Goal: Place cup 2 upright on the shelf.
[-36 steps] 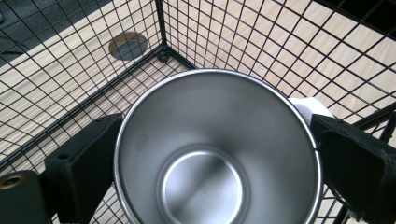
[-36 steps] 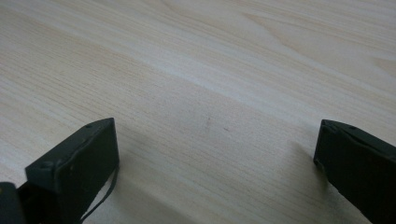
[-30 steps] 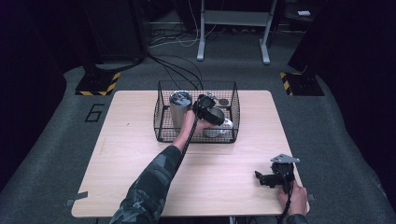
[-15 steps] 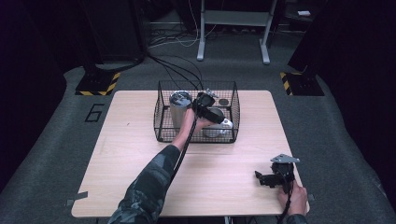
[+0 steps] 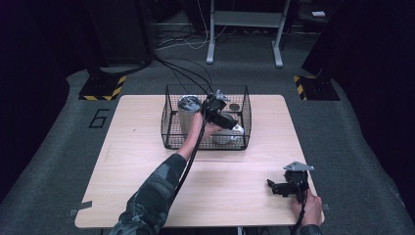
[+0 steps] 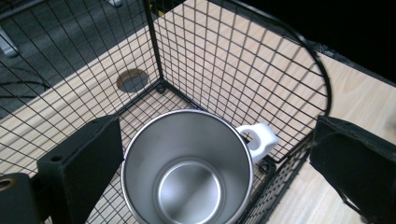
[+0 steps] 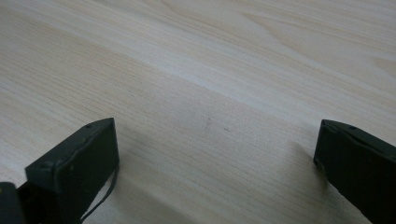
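A black wire basket (image 5: 205,146) stands at the back middle of the wooden table (image 5: 147,161). Inside it are a tall steel canister (image 5: 187,115) on the left and a steel mug (image 5: 229,137) on the right. In the left gripper view the mug (image 6: 187,177) stands upright and empty in the basket's corner (image 6: 161,88), its white handle (image 6: 259,140) toward the wire wall. My left gripper (image 5: 222,118) hangs over the mug, open, its jaws (image 6: 219,135) spread wider than the rim and not touching it. My right gripper (image 5: 276,188) rests open near the table's front right edge, over bare wood (image 7: 217,135).
A round cable hole (image 6: 132,80) sits in the tabletop just behind the basket. Cables (image 5: 181,73) run from the basket's back to the floor. Metal stand legs (image 5: 244,44) and hazard-striped bases (image 5: 103,88) lie beyond the table.
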### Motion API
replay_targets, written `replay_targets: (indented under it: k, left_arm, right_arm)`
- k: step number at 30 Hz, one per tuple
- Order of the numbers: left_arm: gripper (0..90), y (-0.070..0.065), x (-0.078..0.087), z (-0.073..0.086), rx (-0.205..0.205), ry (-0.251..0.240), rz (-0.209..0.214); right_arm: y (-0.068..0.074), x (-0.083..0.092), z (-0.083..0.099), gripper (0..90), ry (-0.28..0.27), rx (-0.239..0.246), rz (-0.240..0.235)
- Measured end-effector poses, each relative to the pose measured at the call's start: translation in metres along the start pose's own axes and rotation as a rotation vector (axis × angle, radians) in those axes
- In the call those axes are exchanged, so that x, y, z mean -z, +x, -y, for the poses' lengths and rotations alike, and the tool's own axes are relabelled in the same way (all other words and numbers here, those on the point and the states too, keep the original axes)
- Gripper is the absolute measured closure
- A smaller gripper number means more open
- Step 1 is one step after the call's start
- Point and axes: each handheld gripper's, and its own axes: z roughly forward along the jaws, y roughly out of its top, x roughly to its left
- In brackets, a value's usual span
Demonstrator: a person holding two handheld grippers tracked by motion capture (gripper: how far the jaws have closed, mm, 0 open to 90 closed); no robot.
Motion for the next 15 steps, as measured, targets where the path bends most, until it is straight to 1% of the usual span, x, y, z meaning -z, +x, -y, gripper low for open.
replay_targets:
  k: [6, 9, 11, 14, 15]
  left_arm:
    - [2.9, -0.008, 0.018, 0.0, -0.029, -0.02, 0.007]
    - [3.1, -0.012, 0.028, 0.001, -0.045, -0.033, 0.005]
    - [3.1, -0.016, 0.034, 0.003, -0.051, -0.044, 0.011]
    - [3.2, -0.021, 0.042, 0.005, -0.076, -0.043, 0.013]
    - [3.2, -0.022, 0.044, 0.007, -0.082, -0.044, 0.013]
  right_arm:
    - [0.0, 0.0, 0.0, 0.0, -0.001, 0.0, 0.001]
    - [0.0, 0.0, 0.0, 0.0, -0.001, 0.0, 0.0]
    - [0.0, 0.0, 0.0, 0.0, -0.001, 0.0, 0.0]
    - [0.0, 0.0, 0.0, 0.0, 0.0, 0.0, 0.0]
    - [0.0, 0.0, 0.0, 0.0, 0.004, 0.009, -0.005]
